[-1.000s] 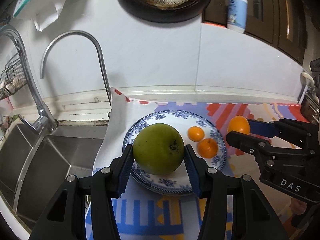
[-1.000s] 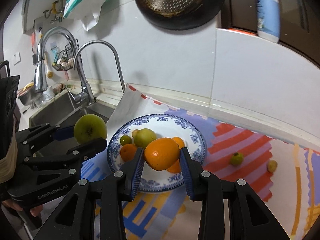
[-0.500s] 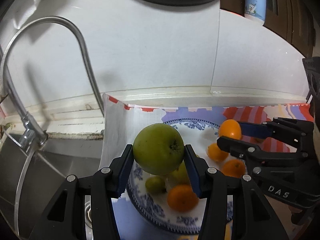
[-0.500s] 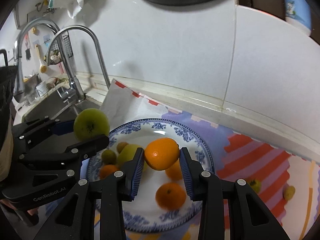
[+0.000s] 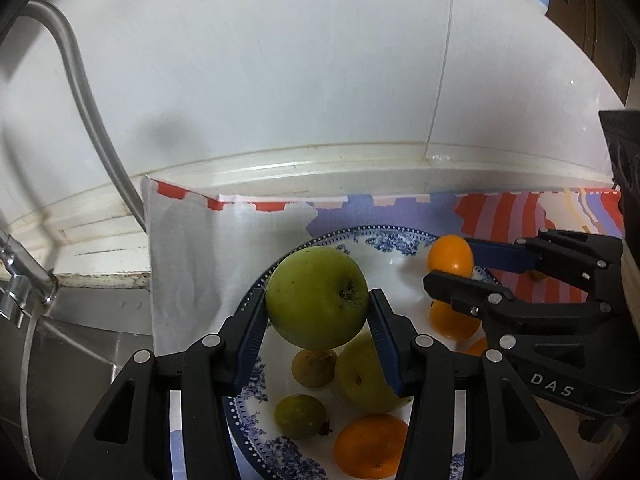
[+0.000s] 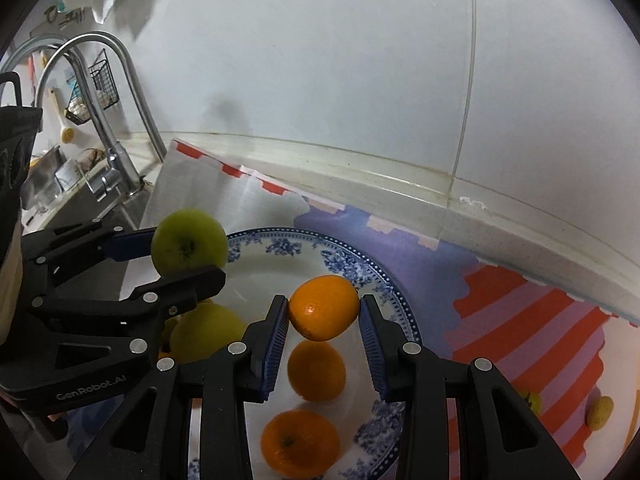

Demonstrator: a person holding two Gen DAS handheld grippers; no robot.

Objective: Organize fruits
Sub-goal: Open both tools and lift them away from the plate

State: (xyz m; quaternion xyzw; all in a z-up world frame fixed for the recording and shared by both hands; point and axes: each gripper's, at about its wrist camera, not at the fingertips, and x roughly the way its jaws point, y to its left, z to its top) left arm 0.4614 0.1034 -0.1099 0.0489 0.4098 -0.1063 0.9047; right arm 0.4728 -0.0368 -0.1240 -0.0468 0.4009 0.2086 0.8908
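My left gripper (image 5: 318,312) is shut on a large green apple (image 5: 317,297), held above the left side of a blue-and-white plate (image 5: 376,236). The same apple (image 6: 188,240) and left gripper (image 6: 176,256) show at the left of the right wrist view. My right gripper (image 6: 323,316) is shut on an orange (image 6: 324,307) over the far part of the plate (image 6: 288,240); that orange (image 5: 450,255) and gripper (image 5: 460,264) appear at the right of the left wrist view. On the plate lie several oranges (image 6: 317,370), a yellow-green fruit (image 5: 362,376) and small green ones (image 5: 301,416).
The plate rests on a patterned mat (image 6: 516,312) against a white tiled wall (image 5: 280,80). A sink (image 5: 60,344) and curved faucet (image 6: 120,80) are to the left. Two small fruits (image 6: 599,412) lie on the mat at the right.
Both grippers have moved forward and down toward the plate with their fruit still gripped. The plate and wall now look closer and the hanging pan has left the top of the views.
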